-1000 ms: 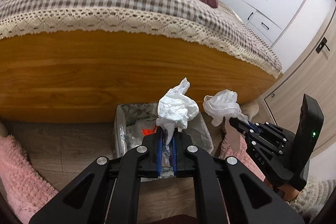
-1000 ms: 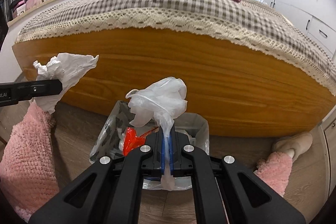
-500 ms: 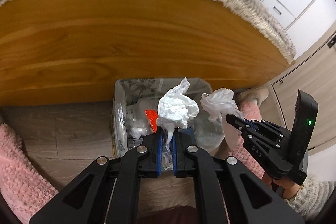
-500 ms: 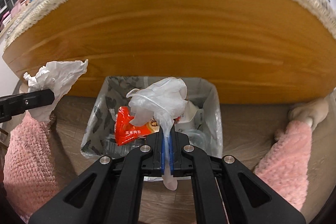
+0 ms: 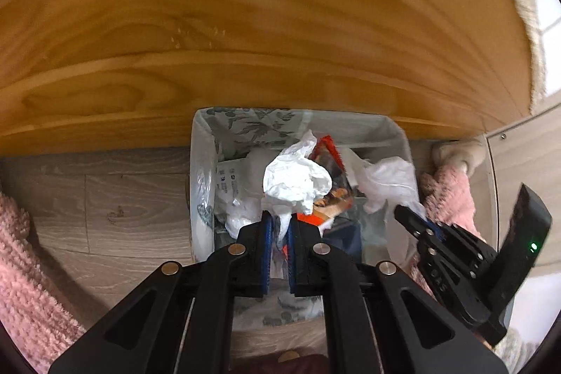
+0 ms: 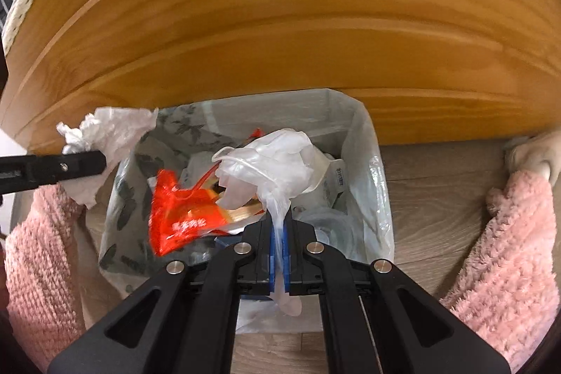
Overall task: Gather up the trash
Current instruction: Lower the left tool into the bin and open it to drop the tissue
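1. Left wrist view: the left gripper is clamped tight on a crumpled white tissue, which it holds directly above the open trash bin. The bin, lined with a clear bag, stands on the wood-look floor against the wooden bed frame. A red snack wrapper and other waste lie inside. At right, the right gripper pinches a translucent plastic glove over the bin's right side. Pink fuzzy trouser legs flank the bin.

2. Right wrist view: the right gripper is closed on the plastic glove, its loose end trailing between the blue pads, poised over the bin. The red wrapper lies among the rubbish below. At left, the left gripper grips the tissue above the bin's left rim.
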Demonstrator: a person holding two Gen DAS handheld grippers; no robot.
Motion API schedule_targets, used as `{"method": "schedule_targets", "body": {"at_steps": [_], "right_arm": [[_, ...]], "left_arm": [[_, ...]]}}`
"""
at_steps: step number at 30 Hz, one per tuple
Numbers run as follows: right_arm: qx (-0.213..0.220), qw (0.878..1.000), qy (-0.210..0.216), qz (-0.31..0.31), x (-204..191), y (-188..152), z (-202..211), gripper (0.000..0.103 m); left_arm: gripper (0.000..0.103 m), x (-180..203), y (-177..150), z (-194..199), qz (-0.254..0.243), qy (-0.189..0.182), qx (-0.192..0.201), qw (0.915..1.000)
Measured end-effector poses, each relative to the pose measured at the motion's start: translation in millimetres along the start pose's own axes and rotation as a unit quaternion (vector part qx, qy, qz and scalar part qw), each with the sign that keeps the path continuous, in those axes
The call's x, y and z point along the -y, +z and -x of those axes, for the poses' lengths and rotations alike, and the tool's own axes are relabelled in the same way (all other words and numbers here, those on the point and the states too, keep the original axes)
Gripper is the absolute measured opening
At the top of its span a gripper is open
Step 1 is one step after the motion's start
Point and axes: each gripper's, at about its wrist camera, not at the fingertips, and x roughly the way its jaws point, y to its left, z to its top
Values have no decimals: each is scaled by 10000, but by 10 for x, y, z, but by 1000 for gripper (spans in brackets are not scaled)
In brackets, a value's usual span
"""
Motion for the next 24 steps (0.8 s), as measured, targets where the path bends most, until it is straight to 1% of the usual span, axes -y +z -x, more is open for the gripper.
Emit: {"method": "schedule_targets", "body": {"at_steps": [2,7,10,12,13,14,15,16,17,18,19,24], "right_arm": [[1,9999,54,-129,59,3,-11,3],[-20,9985,190,-521,241,11,1,3],[-37,9977,231,-636,304,20,8,3],[-67,9976,237,-652,293,13,-15,3],[-84,9977,240,-635,277,11,-26,3],[-91,9978,241,-612,260,13,-29,3],[-92,9980,241,-576,237,15,-33,3],[-91,9982,238,-548,198,18,-62,3],[-85,9984,233,-506,182,20,-58,3],[-77,9986,227,-475,175,23,-58,3],[-71,9987,220,-443,164,25,-53,3],[-79,9990,218,-392,174,11,-69,3]], "left_arm": [[5,22,49,-83,54,64,-60,9999],[5,32,126,-300,50,440,-190,9988],[7,38,118,-345,53,472,-219,9986],[18,55,105,-380,-10,563,-300,9980],[28,65,95,-374,-40,592,-299,9978],[40,70,96,-371,-56,613,-286,9977],[48,71,92,-362,-65,630,-266,9976],[63,73,92,-349,-56,646,-248,9976],[74,74,94,-336,-35,666,-229,9975],[79,67,94,-325,13,708,-218,9973],[88,43,100,-319,50,725,-231,9971],[89,-10,68,-242,335,504,-213,9979]]}}
